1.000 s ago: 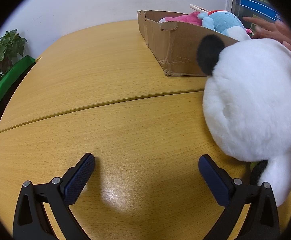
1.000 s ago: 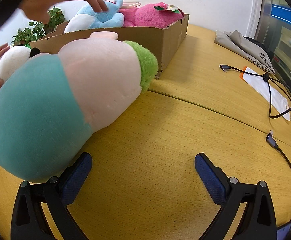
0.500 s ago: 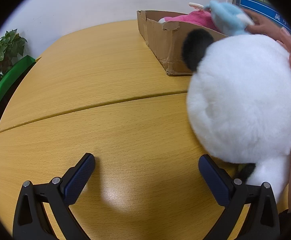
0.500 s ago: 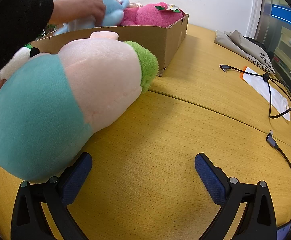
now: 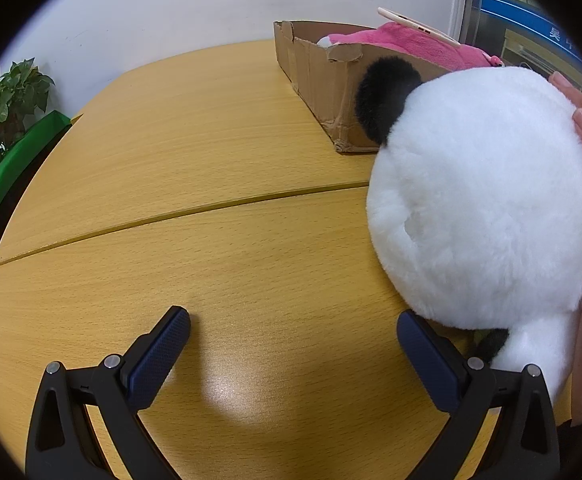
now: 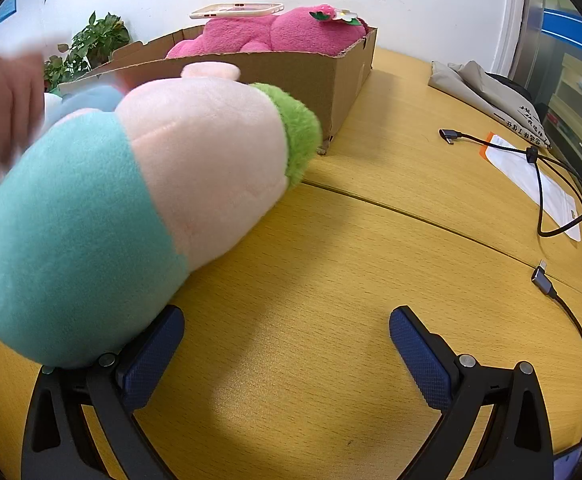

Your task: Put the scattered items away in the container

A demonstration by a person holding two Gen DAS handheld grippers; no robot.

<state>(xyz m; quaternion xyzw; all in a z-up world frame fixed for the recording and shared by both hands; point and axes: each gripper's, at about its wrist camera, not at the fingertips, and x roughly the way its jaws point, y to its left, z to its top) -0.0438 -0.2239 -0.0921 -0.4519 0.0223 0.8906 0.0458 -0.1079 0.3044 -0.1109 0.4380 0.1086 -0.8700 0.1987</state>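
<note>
Cardboard box [image 5: 323, 76] sits ahead-right of the left tongs [image 5: 293, 336], spread wide and empty on the wooden table [image 5: 195, 184]; a white plush [image 5: 487, 208] crowds their right finger. Right tongs [image 6: 287, 340], also agape, have a teal-pink plush [image 6: 139, 200] against their left finger; cables [image 6: 543, 184] lie right.

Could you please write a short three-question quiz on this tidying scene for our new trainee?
1. True or false: the left hand-held gripper is shut on the panda plush.
2. What lies on the pink plush in the cardboard box? A) phone B) cable C) plant
3. Fill in: the teal-and-pink plush lies on the ____.

Key: 1 false, both grippers are open; 2 A; 3 table.
</note>
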